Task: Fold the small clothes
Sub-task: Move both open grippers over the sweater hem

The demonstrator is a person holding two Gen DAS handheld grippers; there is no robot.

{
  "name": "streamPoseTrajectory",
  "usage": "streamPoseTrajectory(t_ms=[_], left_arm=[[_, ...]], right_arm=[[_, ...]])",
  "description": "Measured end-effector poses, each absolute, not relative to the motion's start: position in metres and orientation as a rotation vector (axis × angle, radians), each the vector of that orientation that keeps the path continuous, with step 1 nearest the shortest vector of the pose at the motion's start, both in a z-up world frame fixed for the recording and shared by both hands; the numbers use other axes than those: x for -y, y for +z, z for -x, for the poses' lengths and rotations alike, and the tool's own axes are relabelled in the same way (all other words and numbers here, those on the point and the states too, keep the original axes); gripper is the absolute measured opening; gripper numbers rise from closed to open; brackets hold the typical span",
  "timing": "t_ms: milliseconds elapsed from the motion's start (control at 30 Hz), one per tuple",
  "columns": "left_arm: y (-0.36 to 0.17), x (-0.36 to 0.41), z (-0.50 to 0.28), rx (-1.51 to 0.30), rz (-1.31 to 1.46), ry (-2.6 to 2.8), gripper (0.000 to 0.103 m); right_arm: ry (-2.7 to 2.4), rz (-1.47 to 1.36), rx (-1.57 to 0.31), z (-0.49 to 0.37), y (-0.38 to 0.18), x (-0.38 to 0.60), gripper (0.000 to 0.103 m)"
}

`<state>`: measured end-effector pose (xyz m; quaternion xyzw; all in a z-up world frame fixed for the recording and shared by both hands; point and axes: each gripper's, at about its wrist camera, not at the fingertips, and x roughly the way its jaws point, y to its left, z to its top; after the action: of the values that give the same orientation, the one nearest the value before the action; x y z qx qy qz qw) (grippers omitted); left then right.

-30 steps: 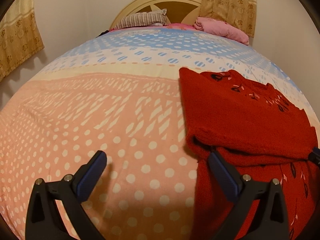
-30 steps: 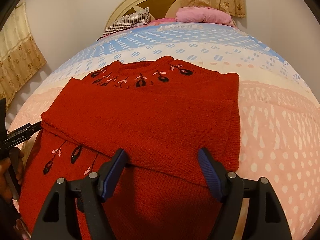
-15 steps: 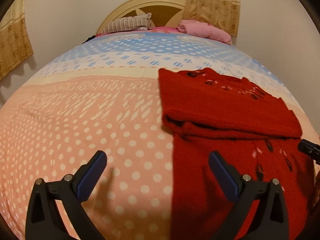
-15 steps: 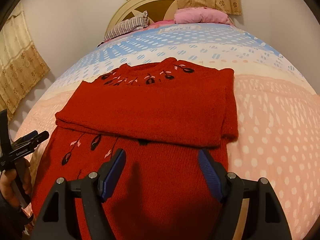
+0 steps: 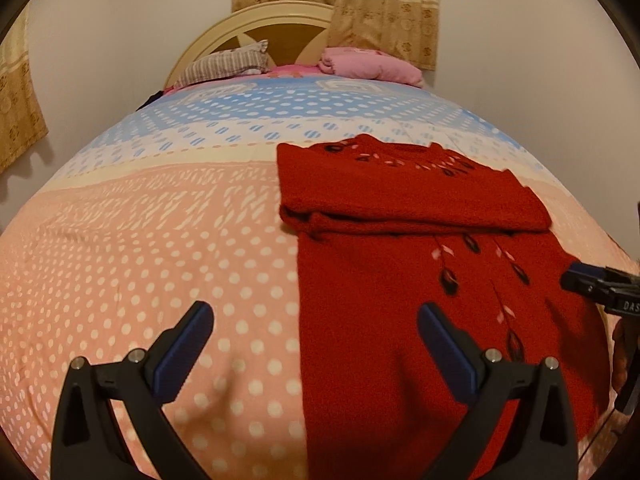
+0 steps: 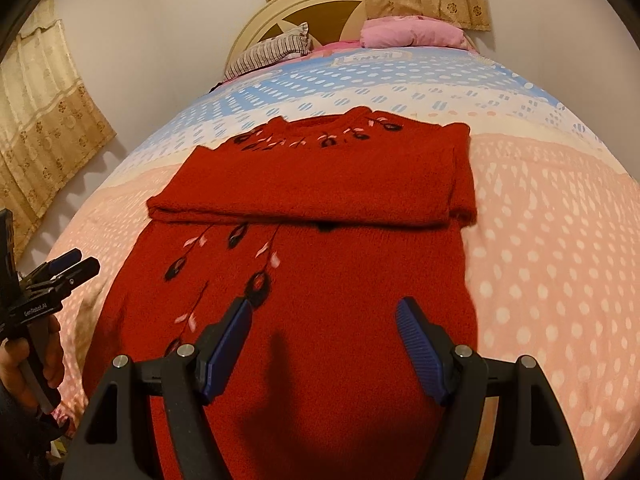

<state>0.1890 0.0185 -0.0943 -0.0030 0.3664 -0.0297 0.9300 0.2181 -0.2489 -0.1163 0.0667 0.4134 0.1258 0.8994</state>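
A red knit sweater (image 6: 320, 280) with dark and pink leaf embroidery lies flat on the bedspread (image 6: 560, 260), neck toward the headboard. Its sleeves are folded across the chest into a band (image 6: 312, 184). My right gripper (image 6: 324, 320) hovers open over the sweater's lower body, nothing between its blue pads. My left gripper (image 5: 312, 328) is open above the sweater's left edge (image 5: 304, 320), one finger over the bedspread, one over the knit. The left gripper also shows at the left edge of the right wrist view (image 6: 68, 268), held by a hand. The right gripper's tip (image 5: 580, 280) reaches in from the right edge of the left wrist view.
The bed's dotted pink, cream and blue spread (image 5: 160, 240) stretches wide left of the sweater. A striped pillow (image 5: 224, 64) and a pink pillow (image 5: 372, 64) lie against the headboard (image 5: 280, 28). Curtains (image 6: 48, 128) hang on the walls.
Both grippers pulled back toward the foot of the bed and rose a little. The sweater's lower body has come into view below the folded sleeves. Both stayed open.
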Motion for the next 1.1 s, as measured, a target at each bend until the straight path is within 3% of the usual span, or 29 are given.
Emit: streamPoseTrajectory(t_ms=[1000, 1100], left_arm=[[-0.108, -0.025, -0.114, -0.858, 0.046, -0.18, 0.103], [-0.106, -0.031, -0.103, -0.87, 0.064, -0.207, 0.099]], right_arm=[[0.292, -0.101, -0.886, -0.144, -0.13, 0.25, 0.076], [0.28, -0.111, -0.867, -0.138, -0.13, 0.253, 0.076]])
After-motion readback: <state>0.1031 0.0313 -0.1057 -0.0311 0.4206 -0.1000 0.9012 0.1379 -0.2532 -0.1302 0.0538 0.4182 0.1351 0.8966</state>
